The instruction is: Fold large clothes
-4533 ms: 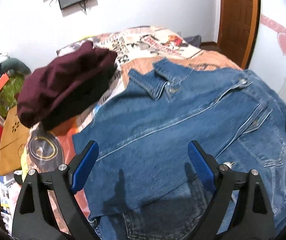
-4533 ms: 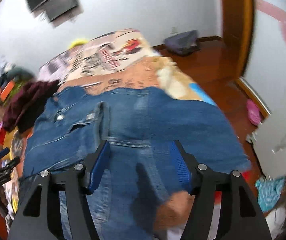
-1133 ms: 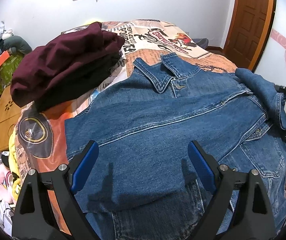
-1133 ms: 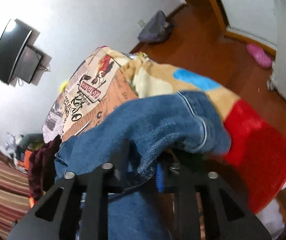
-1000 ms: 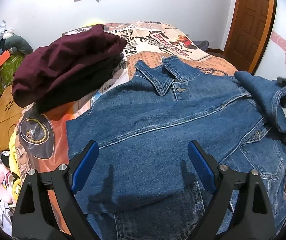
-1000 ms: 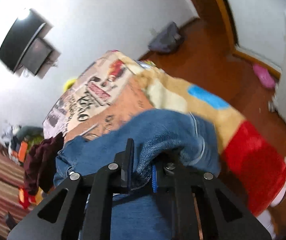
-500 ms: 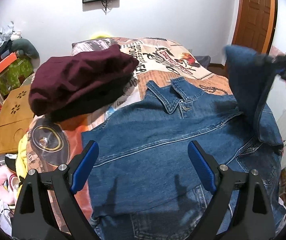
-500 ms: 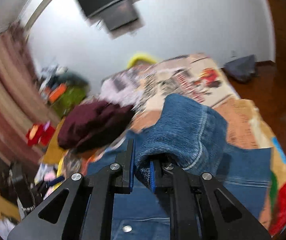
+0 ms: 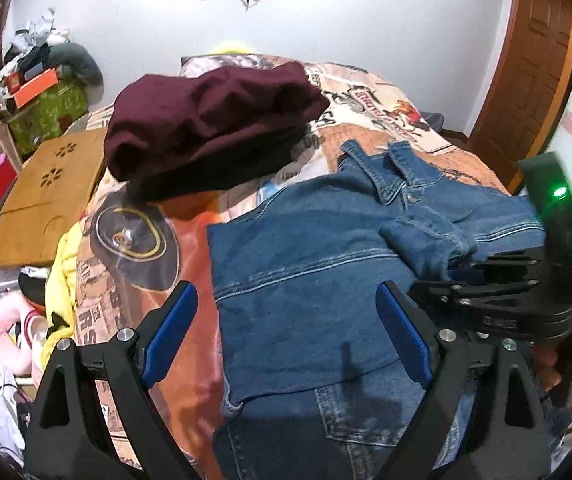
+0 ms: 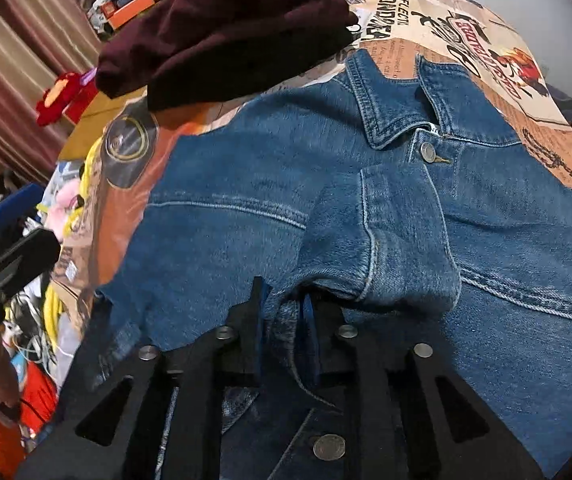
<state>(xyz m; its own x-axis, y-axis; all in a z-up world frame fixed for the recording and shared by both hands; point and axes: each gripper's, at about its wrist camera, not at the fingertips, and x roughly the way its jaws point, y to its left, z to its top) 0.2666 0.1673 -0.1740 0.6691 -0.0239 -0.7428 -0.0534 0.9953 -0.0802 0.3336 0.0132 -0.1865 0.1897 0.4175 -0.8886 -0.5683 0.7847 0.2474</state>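
Observation:
A blue denim jacket (image 9: 309,276) lies front-up on the bed, collar toward the far wall; it also fills the right wrist view (image 10: 222,184). Its right sleeve (image 10: 389,240) is folded across the chest, cuff just below the collar button. My right gripper (image 10: 284,304) is shut on the sleeve fabric behind the cuff and lies low over the jacket; it shows at the right of the left wrist view (image 9: 445,276). My left gripper (image 9: 286,332) is open and empty, hovering above the jacket's lower left part.
A folded maroon and black clothes pile (image 9: 210,124) sits on the bed beyond the jacket's left shoulder. A wooden lap tray (image 9: 46,196) lies at the bed's left edge, with clutter on the floor below. A wooden door (image 9: 533,64) stands at the right.
My right gripper has carried the sleeve from high at the jacket's right side down and across onto the chest. The left gripper has stayed open, hardly moving.

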